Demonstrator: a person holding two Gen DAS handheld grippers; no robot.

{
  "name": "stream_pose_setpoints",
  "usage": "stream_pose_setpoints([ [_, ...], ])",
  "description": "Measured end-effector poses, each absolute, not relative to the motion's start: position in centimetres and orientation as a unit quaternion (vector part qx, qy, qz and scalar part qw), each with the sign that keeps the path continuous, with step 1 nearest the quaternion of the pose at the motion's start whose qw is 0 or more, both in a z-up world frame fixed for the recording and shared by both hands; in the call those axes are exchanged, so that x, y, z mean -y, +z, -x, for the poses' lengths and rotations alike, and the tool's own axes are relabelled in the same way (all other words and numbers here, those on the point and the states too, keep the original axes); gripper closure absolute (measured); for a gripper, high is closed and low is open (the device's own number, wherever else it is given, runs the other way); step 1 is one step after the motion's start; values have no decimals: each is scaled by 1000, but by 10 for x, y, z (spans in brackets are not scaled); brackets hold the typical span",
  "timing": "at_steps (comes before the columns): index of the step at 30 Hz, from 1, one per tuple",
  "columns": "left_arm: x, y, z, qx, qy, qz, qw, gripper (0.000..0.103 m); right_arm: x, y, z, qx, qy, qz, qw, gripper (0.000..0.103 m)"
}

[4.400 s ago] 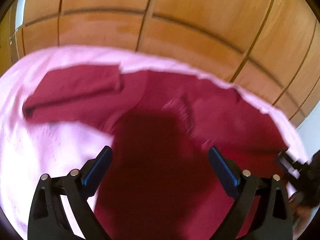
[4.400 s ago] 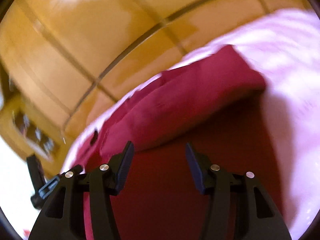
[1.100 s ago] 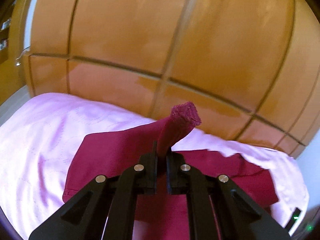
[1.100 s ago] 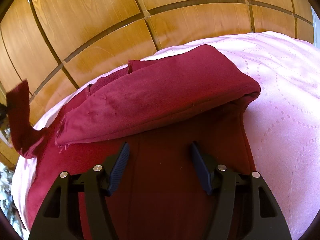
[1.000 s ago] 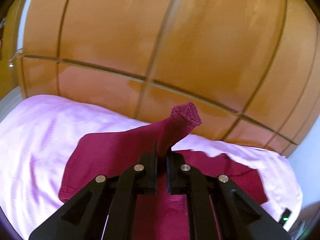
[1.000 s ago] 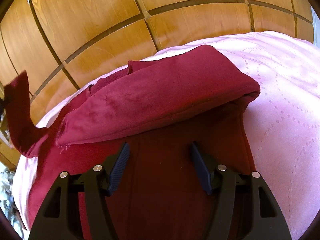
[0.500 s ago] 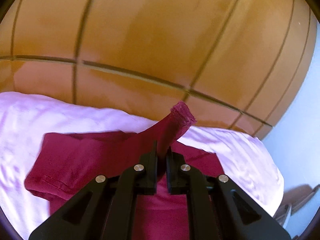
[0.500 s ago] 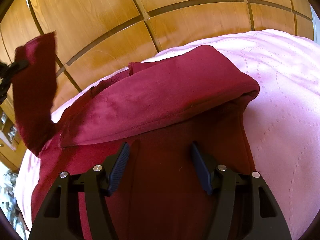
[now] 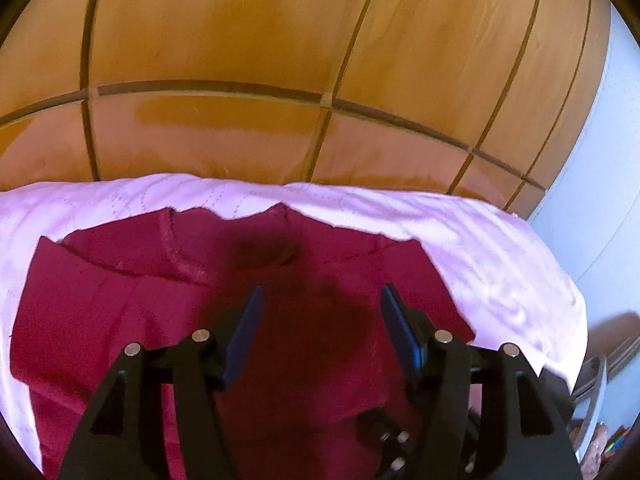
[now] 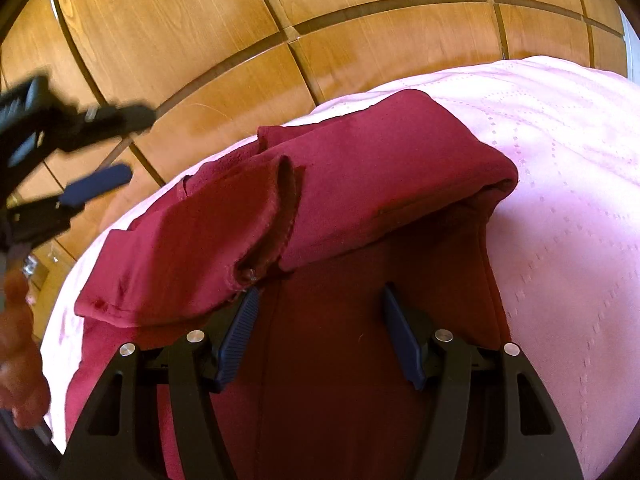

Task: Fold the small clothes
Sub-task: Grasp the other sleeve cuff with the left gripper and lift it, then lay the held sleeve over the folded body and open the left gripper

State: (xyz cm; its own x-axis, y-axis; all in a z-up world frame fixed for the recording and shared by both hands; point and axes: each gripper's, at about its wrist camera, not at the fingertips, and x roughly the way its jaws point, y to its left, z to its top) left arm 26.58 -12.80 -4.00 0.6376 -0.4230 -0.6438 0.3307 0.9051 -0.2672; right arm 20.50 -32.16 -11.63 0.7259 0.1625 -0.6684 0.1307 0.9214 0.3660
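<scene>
Maroon garment lies spread on a pink bedspread whose far edge meets a wooden panelled wall; it is the one piece of clothing in sight, and both sleeves are folded in across its chest. Only the right wrist view shows how those sleeves sit on the garment: two of them, one overlapping the other, the nearer cuff gaping open just beyond the right hand-held gripper. That same view catches the left hand-held gripper from the side, off the garment's left edge and above it, blurred, with a person's hand below it at the frame's rim. The left wrist view alone shows the neckline at the garment's far end and a pale blue wall beyond the bedspread's right corner. Left hand-held gripper has its jaws opening, nothing between them, cloth lying beneath. Right one stands with its jaws apart over the garment's body, clamped on nothing. No container is in view.
</scene>
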Motion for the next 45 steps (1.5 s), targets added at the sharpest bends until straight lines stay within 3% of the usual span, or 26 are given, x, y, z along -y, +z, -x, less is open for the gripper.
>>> stream_pose_setpoints([
  [8,24,-66,-233,-353,-94,102,925,37,323,-115,-205,-368,12,-201,908,41],
  [13,-62,-105,-225,-380,38,177,907,46,330,-108,-189,-335,11,-223,915,41],
  [16,-90,-124,-226,-395,53,212,892,45,339,-98,-172,-302,8,-248,921,41],
  [21,-91,-123,-229,-387,36,232,892,48,331,-71,-181,-280,54,-222,932,41],
  [25,-80,-101,-232,-347,33,206,914,47,318,-66,-223,-323,86,-231,913,41],
  [29,-79,-109,-253,-368,52,168,913,47,311,-78,-256,-360,71,-240,899,41],
  [30,-82,-118,-259,-384,62,168,906,47,309,-81,-258,-367,68,-235,897,45],
  [34,-98,-136,-261,-408,65,211,886,46,287,-94,-268,-407,79,-210,885,96],
  [40,-92,-136,-264,-408,63,199,889,40,277,-57,-265,-364,43,-132,921,96],
  [45,-86,-138,-269,-415,63,183,889,36,295,-102,-268,-412,3,-162,897,96],
])
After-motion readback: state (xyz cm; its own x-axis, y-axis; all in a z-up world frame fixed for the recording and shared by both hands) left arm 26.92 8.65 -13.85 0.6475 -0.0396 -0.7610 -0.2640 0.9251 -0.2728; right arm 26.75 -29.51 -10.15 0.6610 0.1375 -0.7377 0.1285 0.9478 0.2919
